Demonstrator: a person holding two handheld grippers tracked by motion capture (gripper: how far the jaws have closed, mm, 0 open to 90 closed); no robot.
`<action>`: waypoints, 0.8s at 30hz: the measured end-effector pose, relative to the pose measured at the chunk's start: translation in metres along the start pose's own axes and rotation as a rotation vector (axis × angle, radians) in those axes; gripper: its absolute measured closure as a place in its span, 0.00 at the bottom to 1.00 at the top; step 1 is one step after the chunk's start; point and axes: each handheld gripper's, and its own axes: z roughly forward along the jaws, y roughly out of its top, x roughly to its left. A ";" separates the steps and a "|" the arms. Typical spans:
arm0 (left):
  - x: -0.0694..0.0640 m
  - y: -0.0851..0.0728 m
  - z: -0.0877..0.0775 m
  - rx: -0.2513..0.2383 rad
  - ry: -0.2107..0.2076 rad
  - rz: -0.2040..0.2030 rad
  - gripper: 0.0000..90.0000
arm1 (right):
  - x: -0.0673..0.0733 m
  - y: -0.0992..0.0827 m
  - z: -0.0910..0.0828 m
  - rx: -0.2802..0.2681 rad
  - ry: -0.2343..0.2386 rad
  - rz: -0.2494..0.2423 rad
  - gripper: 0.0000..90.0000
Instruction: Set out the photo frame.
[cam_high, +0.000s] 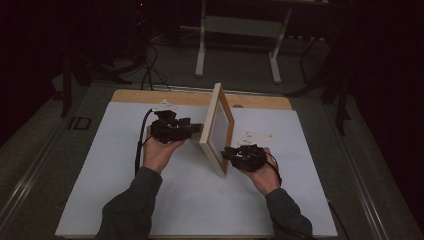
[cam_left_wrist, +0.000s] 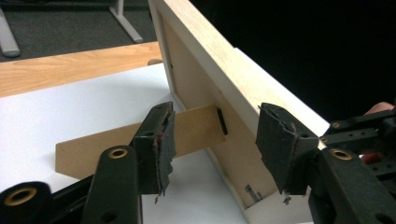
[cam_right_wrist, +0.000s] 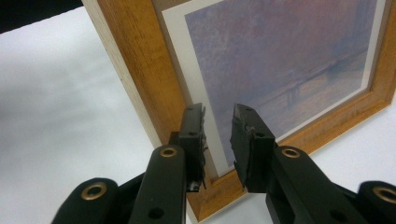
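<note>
The bench (cam_high: 150, 200) has a white top, and the picture frame (cam_high: 218, 131) stands on it near the middle, up on its long edge and leaning a little. The frame is the thing to watch, so every place here is told from it. Behind the frame, on its brown back, a flat cardboard stand (cam_left_wrist: 140, 140) sticks out and rests on the white top. The left tongs (cam_left_wrist: 212, 140) are at that back side, open wide, with one pad in front of the stand and the other by the frame's edge, holding nothing. The right tongs (cam_right_wrist: 218, 140) are at the front of the frame, low by its bottom corner, open a small way, with nothing between the pads. I think the job now is to let the frame stand alone. To do it well, pull both tongs back slowly and straight away from the frame, without bumping the stand, and wait to see that the frame does not tip. The frame's front shows a soft purple painting. I can see no words or labels anywhere.
</note>
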 end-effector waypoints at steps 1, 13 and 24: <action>-0.001 0.000 -0.001 -0.003 -0.004 -0.001 0.51 | 0.000 0.000 0.000 0.002 0.000 -0.001 0.82; -0.016 0.002 -0.005 -0.012 -0.062 0.015 0.49 | -0.001 -0.004 0.000 0.003 -0.004 0.005 0.81; -0.031 0.000 -0.001 0.008 -0.085 0.042 0.41 | -0.001 -0.006 0.001 -0.001 -0.005 0.006 0.81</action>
